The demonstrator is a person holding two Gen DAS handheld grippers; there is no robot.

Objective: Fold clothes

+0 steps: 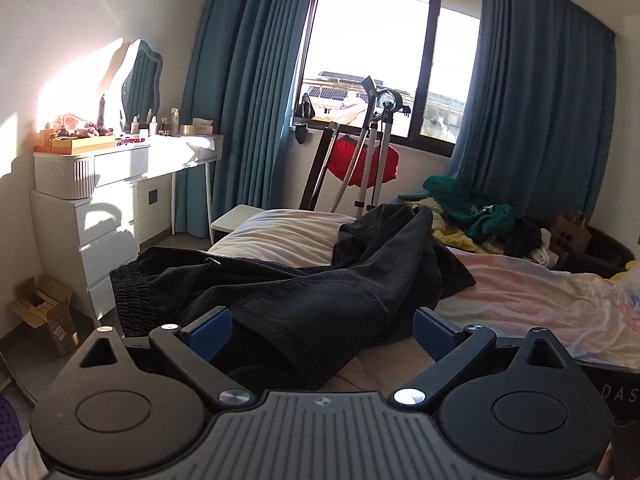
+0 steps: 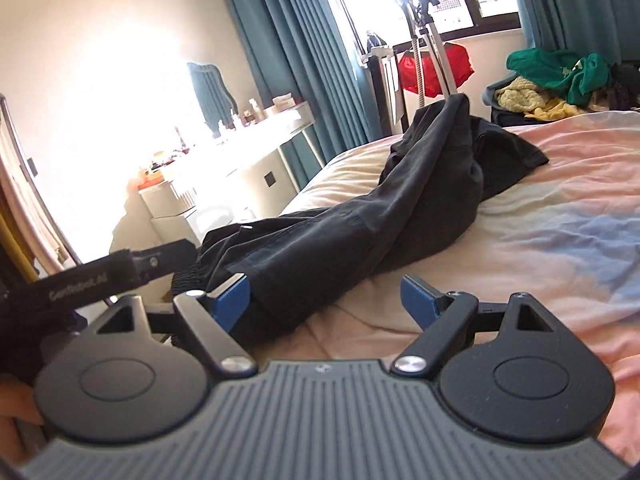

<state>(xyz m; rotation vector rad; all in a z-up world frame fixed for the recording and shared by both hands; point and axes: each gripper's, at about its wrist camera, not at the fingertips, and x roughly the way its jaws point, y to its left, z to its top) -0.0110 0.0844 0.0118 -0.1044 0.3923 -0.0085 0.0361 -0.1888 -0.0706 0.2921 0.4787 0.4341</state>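
A pair of black trousers (image 1: 320, 300) lies crumpled along the bed (image 1: 520, 300), its ribbed waistband (image 1: 132, 300) at the near left edge. My left gripper (image 1: 322, 330) stands open, blue pads wide apart, just short of a trouser leg end that lies between them untouched. In the right wrist view the same black trousers (image 2: 360, 224) stretch away over the pale sheet of the bed (image 2: 520, 240). My right gripper (image 2: 324, 300) is open too, its left pad (image 2: 234, 300) beside the trouser hem; nothing is gripped.
A heap of green, yellow and dark clothes (image 1: 472, 208) sits at the bed's far side near a paper bag (image 1: 570, 232). A white dresser (image 1: 92, 216) with toiletries stands at left, a cardboard box (image 1: 44, 312) on the floor. A garment steamer stand (image 1: 372, 152) is by the window.
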